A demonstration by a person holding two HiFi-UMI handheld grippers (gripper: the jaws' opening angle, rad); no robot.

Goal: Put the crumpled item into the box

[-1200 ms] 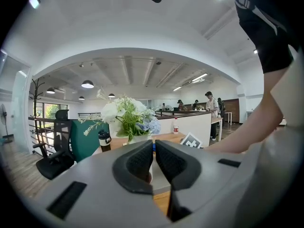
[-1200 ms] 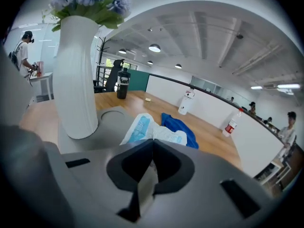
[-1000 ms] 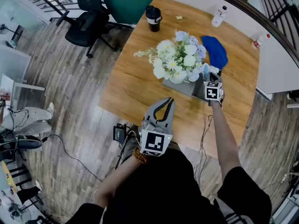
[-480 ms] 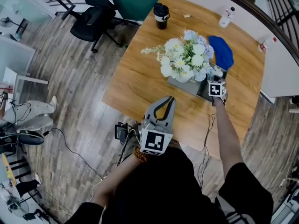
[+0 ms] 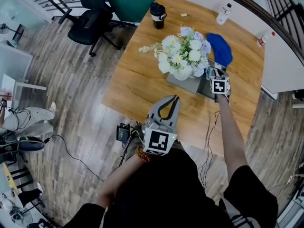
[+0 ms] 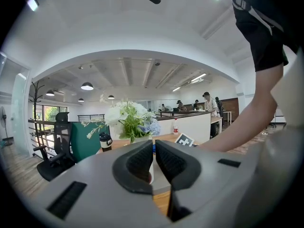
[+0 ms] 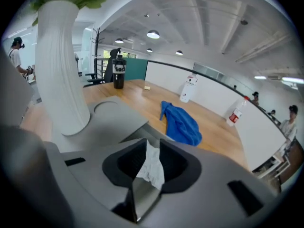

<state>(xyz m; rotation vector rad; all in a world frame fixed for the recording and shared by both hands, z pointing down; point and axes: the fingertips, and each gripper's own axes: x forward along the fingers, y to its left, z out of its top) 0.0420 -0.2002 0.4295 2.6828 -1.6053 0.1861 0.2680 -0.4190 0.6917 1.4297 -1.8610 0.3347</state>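
Right gripper view alone shows the crumpled tissue (image 7: 153,167): a white wad pinched between the clenched jaws of the right gripper (image 7: 153,143), held at the grey box (image 7: 114,120); whether it hangs over an opening I cannot tell. In the head view the wad cannot be seen. The gripper's marker cube (image 5: 219,85) covers it, and only its place shows, at the box's right end.

At 10 o'clock from the wad a white vase (image 7: 59,65) stands on the box's flat top. At 1 o'clock a blue cloth (image 7: 183,125) lies on the wooden table (image 5: 137,84). The head view adds the flowers (image 5: 183,56) filling the vase and a black cup (image 5: 157,15) far off at 11 o'clock from the box.

Left gripper view shows the left gripper (image 6: 154,148) with its jaws closed on each other and nothing between them. The head view places it at 7 o'clock from the box, beyond the table's near edge and well apart from the right gripper.

Against the two earlier head pictures, the right gripper stays at the same end of the box and the left gripper stays at the same spot off the table. Only the whole scene sits slightly shifted in the picture.
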